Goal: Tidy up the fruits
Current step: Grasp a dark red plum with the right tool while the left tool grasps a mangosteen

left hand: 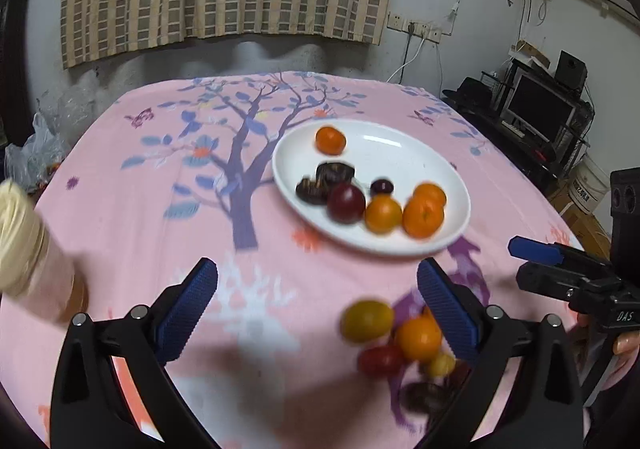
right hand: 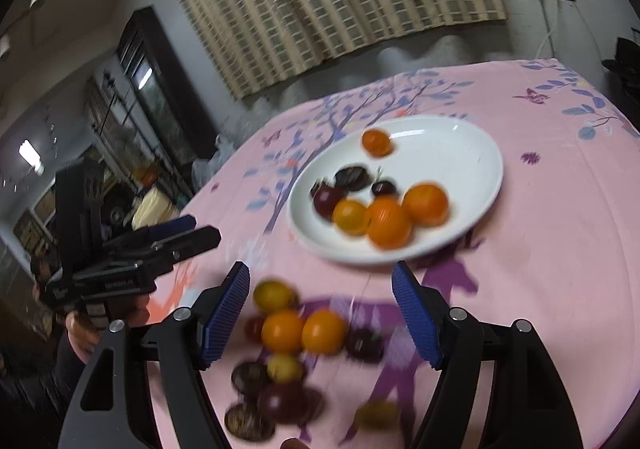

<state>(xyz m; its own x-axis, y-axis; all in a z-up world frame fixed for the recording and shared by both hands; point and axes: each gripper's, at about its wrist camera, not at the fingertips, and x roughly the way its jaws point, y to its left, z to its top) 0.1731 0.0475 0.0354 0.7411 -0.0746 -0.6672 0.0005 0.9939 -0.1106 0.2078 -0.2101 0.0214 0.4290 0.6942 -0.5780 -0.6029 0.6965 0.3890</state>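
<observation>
Between my right claw's (right hand: 320, 313) spread, empty fingers lie blurred loose orange, yellow and dark-red round fruits (right hand: 304, 333); my left claw (left hand: 316, 309) gapes empty too.

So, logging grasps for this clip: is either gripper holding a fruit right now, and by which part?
Nothing is held. The left gripper and the right gripper both stand open, empty, above the loose fruits on the tablecloth.
</observation>
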